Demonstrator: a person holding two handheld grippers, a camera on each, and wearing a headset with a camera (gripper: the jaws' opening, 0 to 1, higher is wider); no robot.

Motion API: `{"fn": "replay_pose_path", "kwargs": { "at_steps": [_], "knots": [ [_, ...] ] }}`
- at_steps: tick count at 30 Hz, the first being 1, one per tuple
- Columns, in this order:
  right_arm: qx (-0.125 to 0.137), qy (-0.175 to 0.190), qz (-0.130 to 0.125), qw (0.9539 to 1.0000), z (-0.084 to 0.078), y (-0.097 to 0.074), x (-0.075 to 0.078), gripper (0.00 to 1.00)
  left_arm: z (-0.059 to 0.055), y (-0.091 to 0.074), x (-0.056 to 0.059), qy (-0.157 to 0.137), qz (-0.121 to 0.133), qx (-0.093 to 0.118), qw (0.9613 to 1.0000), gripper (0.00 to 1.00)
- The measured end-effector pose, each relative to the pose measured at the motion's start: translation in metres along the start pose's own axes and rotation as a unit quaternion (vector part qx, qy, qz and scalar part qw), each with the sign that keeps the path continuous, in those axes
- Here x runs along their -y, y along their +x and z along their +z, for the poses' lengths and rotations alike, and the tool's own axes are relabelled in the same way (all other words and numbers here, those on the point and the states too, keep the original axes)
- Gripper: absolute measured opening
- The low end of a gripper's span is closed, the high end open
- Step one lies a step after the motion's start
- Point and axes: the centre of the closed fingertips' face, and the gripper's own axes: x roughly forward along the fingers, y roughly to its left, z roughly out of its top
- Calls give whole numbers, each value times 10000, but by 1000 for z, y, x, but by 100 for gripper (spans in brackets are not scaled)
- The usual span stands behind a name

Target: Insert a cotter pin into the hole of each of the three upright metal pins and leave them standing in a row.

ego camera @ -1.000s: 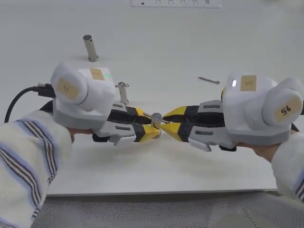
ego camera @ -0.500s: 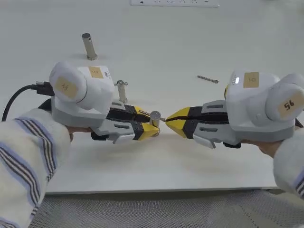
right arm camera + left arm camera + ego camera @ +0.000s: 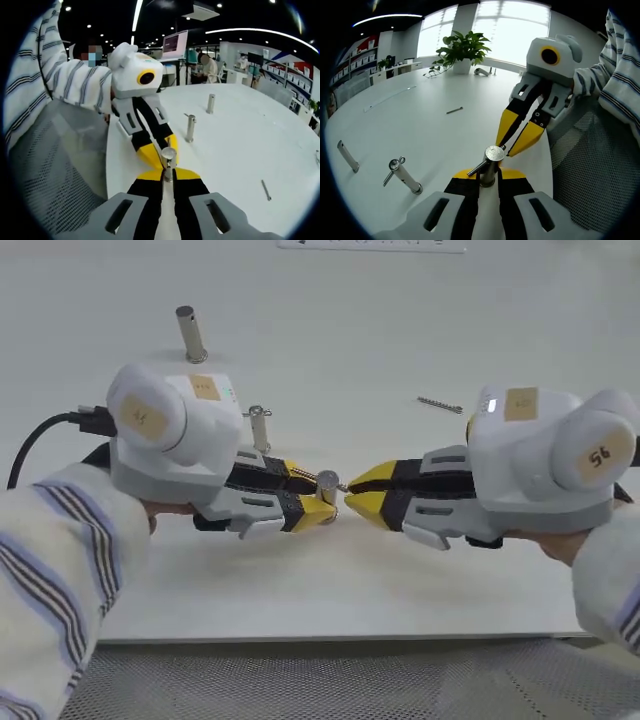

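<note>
My left gripper (image 3: 320,504) (image 3: 489,176) is shut on a short metal pin (image 3: 327,480) (image 3: 490,159), held just above the table. From the right, my right gripper (image 3: 350,500) (image 3: 168,175) points at that pin's head (image 3: 168,152), shut on a thin cotter pin (image 3: 342,488) whose tip meets the head. A second metal pin (image 3: 259,426) (image 3: 403,175) stands behind the left gripper with a cotter pin through it. Farther back left stands a bare third pin (image 3: 188,336) (image 3: 211,103). A loose cotter pin (image 3: 439,405) (image 3: 454,110) lies on the table behind the right gripper.
The white table (image 3: 330,580) ends at a front edge close below the grippers. A black cable (image 3: 40,445) trails from the left gripper. A white strip (image 3: 370,245) lies at the far edge. Striped sleeves cover both arms.
The right gripper drew back slightly to the right from the held pin, then stayed close to its head. The left gripper keeps its hold; the other pins are unmoved.
</note>
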Motion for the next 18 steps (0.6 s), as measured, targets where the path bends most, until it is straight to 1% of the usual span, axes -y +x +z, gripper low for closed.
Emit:
{"fn": "replay_pose_path", "kwargs": {
  "at_steps": [2,6,8,12,15,18],
  "knots": [
    [25,62,19,10000,1,1,-1,10,0,-1,0,-1,-7,3,10000,12],
    [62,54,4,10000,4,5,0,14,0,-2,0,24,4,-2,10000,13],
    [86,110,16,9999,5,7,0,17,-2,-3,0,44,13,-31,10000,14],
    [136,150,31,9998,8,11,0,18,-7,-4,0,90,6,-128,9999,19],
    [123,143,39,9998,8,16,1,21,-15,-8,3,-21,-93,-281,9996,23],
    [117,136,69,9998,10,20,1,24,-20,-13,2,-8,-44,-345,9994,27]
  ]
}}
